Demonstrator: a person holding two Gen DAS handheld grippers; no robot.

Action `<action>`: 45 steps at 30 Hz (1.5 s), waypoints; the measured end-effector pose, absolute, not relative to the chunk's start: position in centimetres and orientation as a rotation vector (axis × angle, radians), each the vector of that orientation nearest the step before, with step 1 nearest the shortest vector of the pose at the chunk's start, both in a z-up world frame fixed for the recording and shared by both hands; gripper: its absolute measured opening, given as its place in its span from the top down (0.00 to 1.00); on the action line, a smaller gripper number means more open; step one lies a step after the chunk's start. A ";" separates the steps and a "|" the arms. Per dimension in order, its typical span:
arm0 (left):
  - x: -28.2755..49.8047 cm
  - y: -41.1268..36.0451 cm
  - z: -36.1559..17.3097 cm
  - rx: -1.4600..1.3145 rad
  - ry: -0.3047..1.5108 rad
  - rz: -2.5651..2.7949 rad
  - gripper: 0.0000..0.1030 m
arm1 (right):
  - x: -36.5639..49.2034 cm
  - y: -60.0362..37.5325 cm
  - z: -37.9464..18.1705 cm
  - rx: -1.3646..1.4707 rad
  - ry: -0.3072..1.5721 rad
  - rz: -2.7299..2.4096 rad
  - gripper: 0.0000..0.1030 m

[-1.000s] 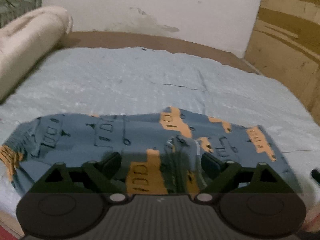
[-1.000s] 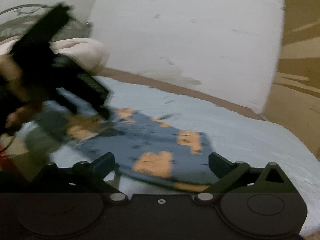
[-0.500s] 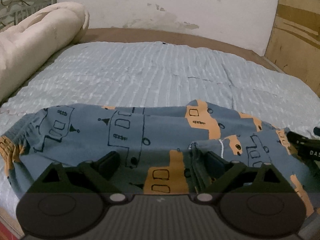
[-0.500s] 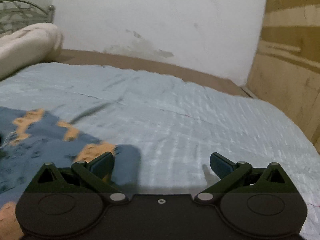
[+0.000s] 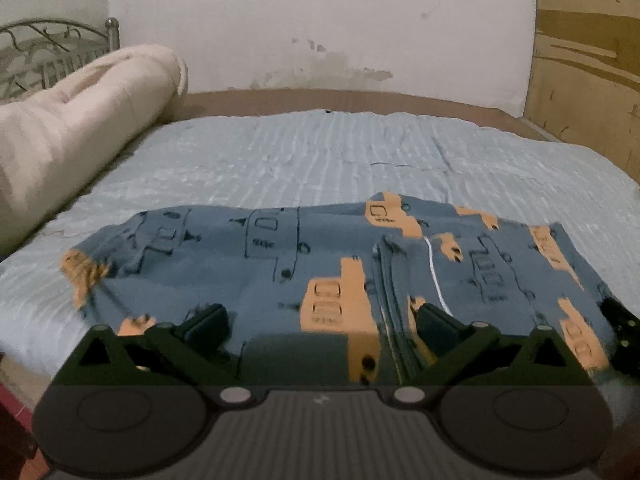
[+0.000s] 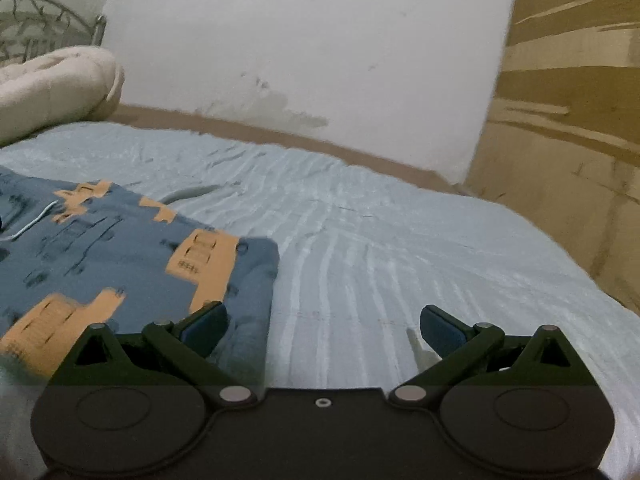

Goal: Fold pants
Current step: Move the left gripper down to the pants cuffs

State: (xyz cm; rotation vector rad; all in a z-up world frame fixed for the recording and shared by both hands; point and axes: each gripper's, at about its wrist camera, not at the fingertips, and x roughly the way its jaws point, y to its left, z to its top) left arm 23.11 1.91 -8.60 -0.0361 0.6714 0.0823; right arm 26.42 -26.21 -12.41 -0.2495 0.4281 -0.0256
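Observation:
Blue-grey pants (image 5: 320, 264) with orange vehicle prints lie folded across the near side of the bed, a white drawstring showing near the middle. My left gripper (image 5: 320, 320) hovers over their near edge with its jaws opening. Cloth lies below and between the fingers, but the pads do not press on it. My right gripper (image 6: 322, 318) is open at the right end of the pants (image 6: 120, 248). Its left finger is over the cloth's corner, its right finger over bare quilt. One black fingertip (image 5: 618, 320) of the right gripper shows at the pants' right edge.
A light blue ribbed quilt (image 5: 320, 160) covers the bed. A rolled cream blanket (image 5: 80, 140) lies along the left side before a metal headboard (image 5: 52, 48). A white wall stands behind, and a wooden panel (image 6: 568, 100) on the right.
The right view has swung from the pants' middle, where the left gripper was seen, to their right end. The left gripper has drawn back a little from the cloth.

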 end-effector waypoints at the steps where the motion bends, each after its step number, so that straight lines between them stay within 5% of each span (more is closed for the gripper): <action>1: 22.5 1.8 -8.7 -0.040 0.668 0.085 0.01 | 25.4 -26.3 -12.6 -0.244 0.414 -0.039 0.01; 21: 20.2 3.0 -7.7 -0.095 0.689 0.092 0.01 | 23.0 -26.5 -14.5 -0.155 0.341 -0.090 0.01; 31: 16.6 9.4 -7.0 -0.204 0.609 0.258 0.01 | 20.6 -25.2 -14.5 -0.197 0.173 -0.071 0.01; 45: 21.4 18.5 -8.6 -0.340 0.504 0.180 0.01 | 18.3 -22.7 -13.5 -0.281 0.063 0.068 0.01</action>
